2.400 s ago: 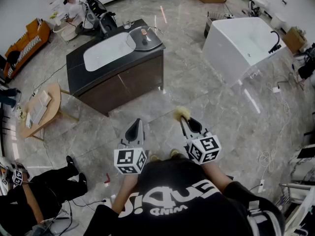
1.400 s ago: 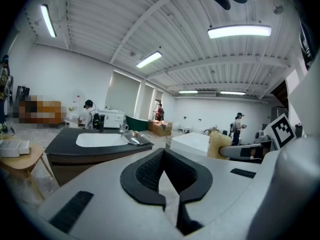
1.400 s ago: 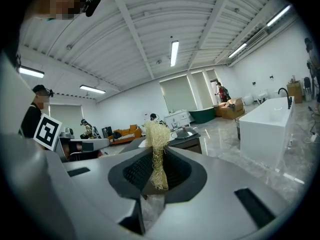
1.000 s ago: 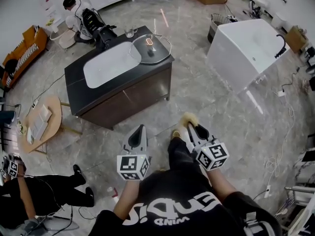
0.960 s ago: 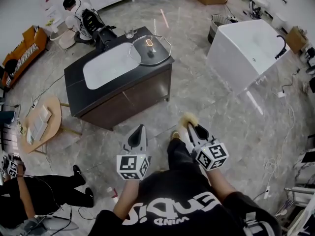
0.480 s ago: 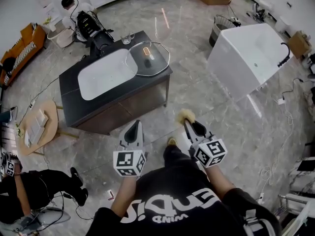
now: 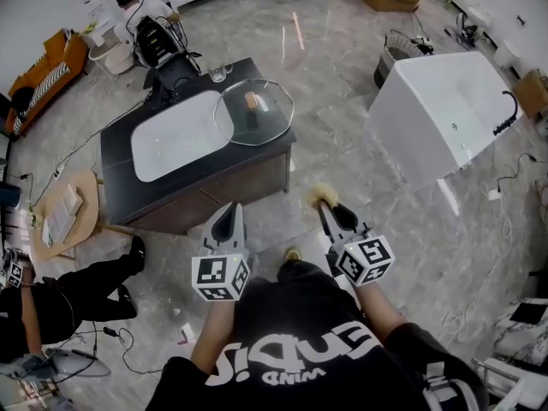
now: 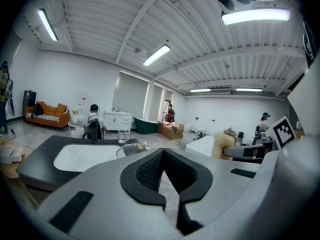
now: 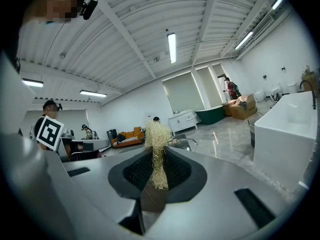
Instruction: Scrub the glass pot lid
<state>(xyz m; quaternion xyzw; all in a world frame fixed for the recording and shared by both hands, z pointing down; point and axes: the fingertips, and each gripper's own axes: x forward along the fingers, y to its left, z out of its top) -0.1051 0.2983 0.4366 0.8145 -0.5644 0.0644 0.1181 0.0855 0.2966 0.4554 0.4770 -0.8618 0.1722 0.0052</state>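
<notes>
The glass pot lid (image 7: 253, 112) lies flat on the right end of a dark counter (image 7: 274, 157), beside its white sink basin (image 7: 178, 144). It also shows far off as the lid (image 8: 129, 149) and the lid (image 9: 183, 143) in the gripper views. My left gripper (image 7: 232, 207) is shut and empty, held over the floor short of the counter; in its own view the left gripper (image 8: 163, 152) has its pads together. My right gripper (image 7: 324, 205) is shut on a yellowish fibrous scrubber (image 7: 320, 195), and that scrubber (image 9: 157, 134) sticks up above the right gripper (image 9: 159, 159).
A glass cup (image 7: 220, 71) stands behind the lid on the counter. A white bathtub (image 7: 437, 114) stands to the right, a wire basket (image 7: 399, 46) behind it. A low wooden table (image 7: 64, 212) and a person sitting on the floor (image 7: 51, 302) are at left. Cables cross the floor.
The counter and lid have come nearer and shifted toward the middle of the head view as the person walked up. Both grippers keep the same pose and hold.
</notes>
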